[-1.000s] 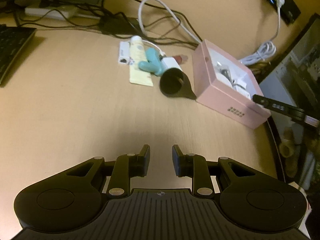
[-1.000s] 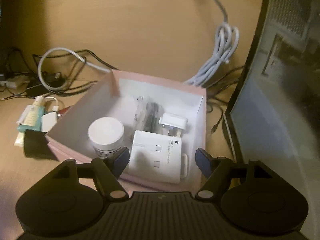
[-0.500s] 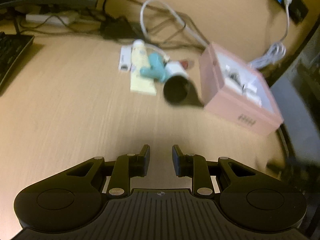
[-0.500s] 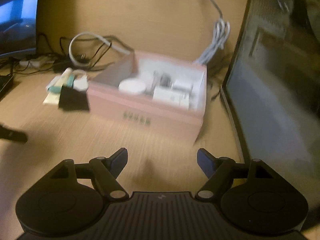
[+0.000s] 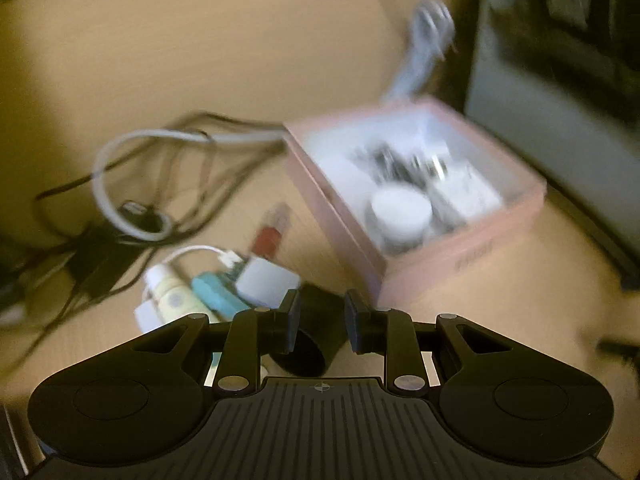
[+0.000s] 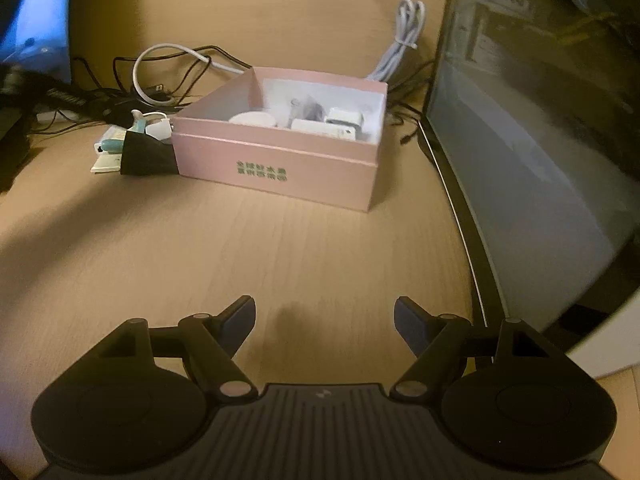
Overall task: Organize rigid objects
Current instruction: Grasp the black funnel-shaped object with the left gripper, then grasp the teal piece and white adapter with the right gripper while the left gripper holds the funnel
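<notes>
The light wooden desk (image 6: 248,248) is the largest thing in view, with a broad bare stretch between the right gripper (image 6: 324,316) and the open pink cardboard box (image 6: 276,164). On the right the desk is hemmed in by a large dark-framed glass panel (image 6: 532,152), whose lower edge runs close beside the box's right corner; room to move lies to the front and left of the box.

There is 1 box, with green print on its front wall. Inside, the right wrist view shows 1 round white jar lid (image 6: 253,119), 2 white charger blocks (image 6: 344,117) and a dark item that is hard to make out. Against the box's left wall sits a cluster of loose things: 1 black cylindrical cup (image 5: 306,344) lying on its side, 1 teal plastic handle (image 5: 214,292), 1 cream tube (image 5: 172,292), 1 white square adapter (image 5: 266,282) and 1 red-capped stick (image 5: 272,232).

The left gripper (image 5: 322,318) is above that cluster, its jaws a narrow gap apart and holding nothing, the cup just beyond them. The right gripper's jaws are spread wide and empty, well apart from the box.

The left wrist view, badly blurred, alone shows the red-capped stick; the right wrist view alone shows the box's print and a blue-lit monitor (image 6: 36,28) at far left. Both show tangled black and white cables (image 6: 160,76) behind the cluster and 1 bundled white cord (image 6: 402,40) behind the box.
</notes>
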Motion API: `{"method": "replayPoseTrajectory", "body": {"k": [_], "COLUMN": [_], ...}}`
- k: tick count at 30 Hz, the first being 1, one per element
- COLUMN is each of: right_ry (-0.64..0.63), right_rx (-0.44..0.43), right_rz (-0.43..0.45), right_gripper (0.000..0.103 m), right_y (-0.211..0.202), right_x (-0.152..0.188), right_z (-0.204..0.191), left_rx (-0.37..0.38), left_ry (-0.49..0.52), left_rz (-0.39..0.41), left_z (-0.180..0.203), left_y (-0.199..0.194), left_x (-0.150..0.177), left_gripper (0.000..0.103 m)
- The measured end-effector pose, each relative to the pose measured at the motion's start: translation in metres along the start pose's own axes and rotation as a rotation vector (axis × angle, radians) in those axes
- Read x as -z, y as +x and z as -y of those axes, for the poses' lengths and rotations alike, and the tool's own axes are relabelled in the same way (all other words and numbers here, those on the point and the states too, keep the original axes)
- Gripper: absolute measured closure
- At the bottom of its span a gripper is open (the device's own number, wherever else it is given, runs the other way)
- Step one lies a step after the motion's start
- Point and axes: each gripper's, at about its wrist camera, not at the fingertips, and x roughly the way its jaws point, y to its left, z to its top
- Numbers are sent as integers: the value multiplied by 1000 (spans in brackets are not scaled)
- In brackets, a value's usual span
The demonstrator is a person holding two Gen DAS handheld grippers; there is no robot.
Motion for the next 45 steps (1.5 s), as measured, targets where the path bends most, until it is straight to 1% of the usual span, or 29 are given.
{"method": "replayPoseTrajectory", "body": {"k": [1,3,4,6,8,13,15,18,19,21,25,28,30,32,35,38,43,45], "right_ry": [8,29,37,51,58,70,75,67,64,62,39,12,-2,-11,-26,-64,-125,-135], "right_rx": [0,-4,-6,-10,-4,25,30,27,22,9,-17,-33,-44,-51,-63,-71,-93,-109], "right_rz": [-2,-5,-6,-6,-5,-12,-17,-16,-13,-15,-15,-8,-6,-6,-16,-20,-23,-33], "right_gripper": [26,26,26,26,26,26,26,26,26,26,26,26,26,26,26,26,26,26], "right_y": [-1,-4,-4,-7,-8,-10,-9,-11,-11,-9,-6,-5,-4,-1,5,8,11,13], "right_x": [2,7,8,13,16,19,20,21,21,21,18,17,16,14,11,8,4,1], "right_z": [1,3,4,6,7,13,15,13,13,11,3,-5,-10,-14,-22,-31,-49,-55], "left_rx": [7,-10,-21,-17,-17,7,23,58,77,96,83,61,34,8,-2,-8,10,17], "left_ry": [33,88,100,98,99,104,102,52,37,41,82,114,124,134,91,46,-39,-51], "left_rz": [-30,-58,-75,-98,-124,-68,-60,-22,-19,-33,-25,16,35,67,119,164,194,181], "left_z": [1,3,3,0,0,3,2,-6,-11,-14,-8,-2,3,9,10,6,-4,-5], "left_y": [6,13,18,28,35,27,18,0,-6,-10,-19,-24,-25,-25,-27,-30,-29,-24], "left_x": [-2,-1,0,6,14,32,37,43,45,50,60,71,80,91,104,114,120,121], "left_gripper": [74,72,70,65,65,65,65,65,65,64,64,63,57,55,50,50,47,43]}}
